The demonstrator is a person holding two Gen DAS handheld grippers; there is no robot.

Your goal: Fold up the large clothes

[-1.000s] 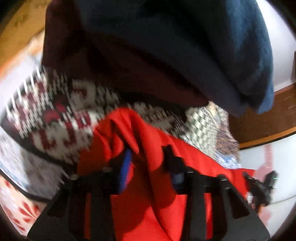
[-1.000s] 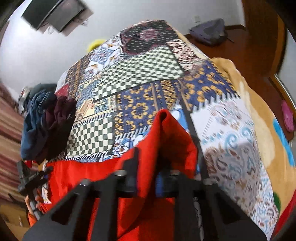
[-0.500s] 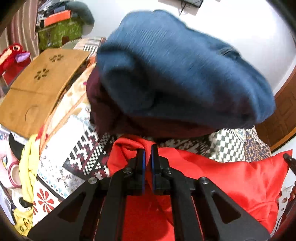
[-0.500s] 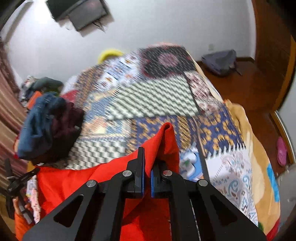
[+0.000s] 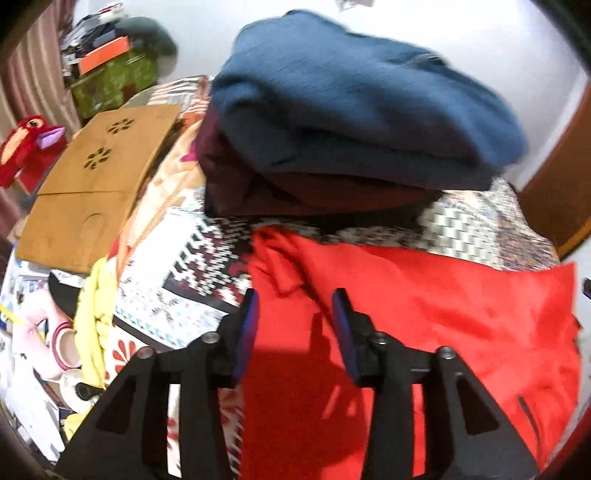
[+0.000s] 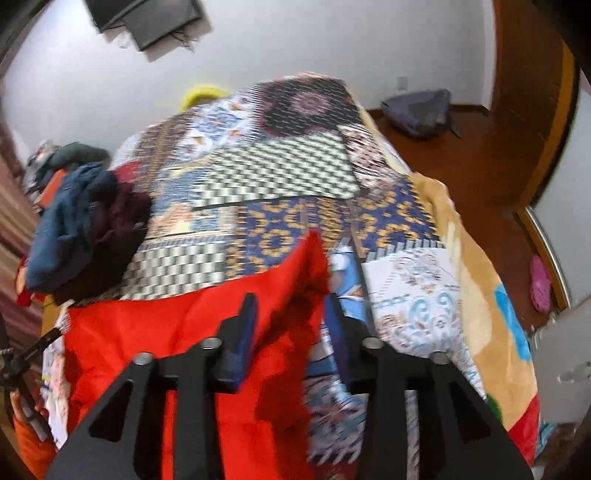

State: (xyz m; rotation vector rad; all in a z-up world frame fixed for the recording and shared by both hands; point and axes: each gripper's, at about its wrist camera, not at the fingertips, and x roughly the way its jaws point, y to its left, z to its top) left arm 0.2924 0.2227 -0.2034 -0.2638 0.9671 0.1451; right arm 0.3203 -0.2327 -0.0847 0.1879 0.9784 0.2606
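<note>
one red garment, spread on the patchwork bedspread across the lower middle of both frames; one pile of two folded clothes, a blue one on a maroon one, in the upper centre of the left view and at the left edge of the right view. two grippers: left gripper and right gripper, both with fingers spread apart over red cloth, gripping nothing. left view only: one wooden board, one red plush toy. right view only: one wall screen, one grey bag on the floor
</note>
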